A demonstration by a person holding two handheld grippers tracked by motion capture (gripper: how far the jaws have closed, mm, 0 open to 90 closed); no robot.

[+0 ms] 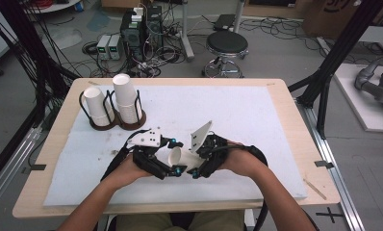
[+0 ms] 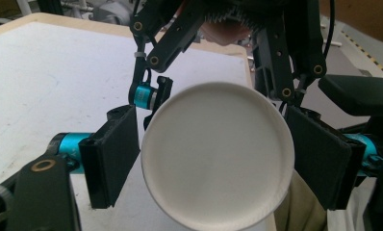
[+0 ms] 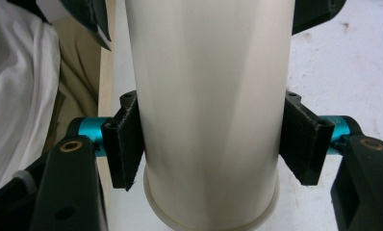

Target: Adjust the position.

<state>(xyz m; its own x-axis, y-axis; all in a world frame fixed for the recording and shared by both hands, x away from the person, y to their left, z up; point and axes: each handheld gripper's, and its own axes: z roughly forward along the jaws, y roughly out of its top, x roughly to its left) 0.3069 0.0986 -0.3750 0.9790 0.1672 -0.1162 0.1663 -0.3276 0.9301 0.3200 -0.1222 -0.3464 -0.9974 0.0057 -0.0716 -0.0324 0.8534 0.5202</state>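
1. High view: I hold two hand-held grippers low over the near middle of the worktop [image 1: 276, 96], the left hand-held gripper [image 1: 175, 169] and the right hand-held gripper [image 1: 195, 172], tips almost meeting.
2. One white paper cup [image 1: 176, 158] lies on its side between them, above the white mat [image 1: 237, 115], clear of it.
3. Right gripper view: my right pads [image 3: 124, 144] press both sides of the cup wall [image 3: 209, 106], just above the rolled rim. Firm grip.
4. Left gripper view: the cup's flat round bottom [image 2: 218, 154] faces the camera, between my left pads [image 2: 113, 161]. The jaws stand part open; whether the pads touch the cup I cannot tell.
5. Count, far left of the mat: two dark wire holders [image 1: 116, 124], side by side, each carrying one stack of white cups [image 1: 124, 98]. Cups per stack not readable.
6. Beyond the worktop: one black round stool [image 1: 226, 45] on the floor.
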